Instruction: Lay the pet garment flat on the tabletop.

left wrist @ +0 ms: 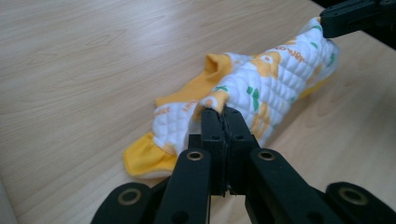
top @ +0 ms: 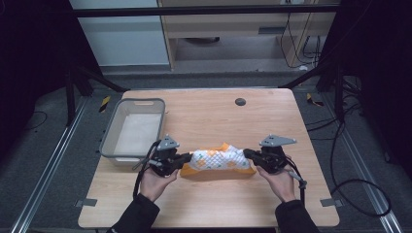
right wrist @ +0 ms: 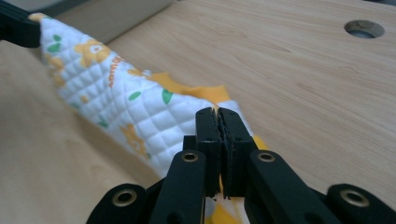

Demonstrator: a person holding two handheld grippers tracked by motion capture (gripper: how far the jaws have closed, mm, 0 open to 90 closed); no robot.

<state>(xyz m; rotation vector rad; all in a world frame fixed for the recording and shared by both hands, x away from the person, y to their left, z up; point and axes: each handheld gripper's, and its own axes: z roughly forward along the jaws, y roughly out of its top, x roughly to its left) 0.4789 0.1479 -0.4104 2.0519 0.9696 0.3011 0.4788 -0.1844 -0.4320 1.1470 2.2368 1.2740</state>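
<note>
Two grippers pinch one quilted cloth [top: 219,159] by its opposite ends, stretching it so its long axis runs left to right across the near half of the wooden table [top: 209,116]. Left gripper [top: 187,158] clamps the left end, right gripper [top: 247,154] the right end. Its yellow underside sags toward the tabletop. Beside the left hand [top: 154,182] stands a grey basket [top: 112,131].

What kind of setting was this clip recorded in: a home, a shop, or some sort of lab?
Most likely a lab or data-collection workspace. A bare wooden table stands inside a dark metal frame, loose cables trail over grey carpet, and the person works with handheld grippers, both pinching a quilted cloth beside a grey plastic basket.
</note>
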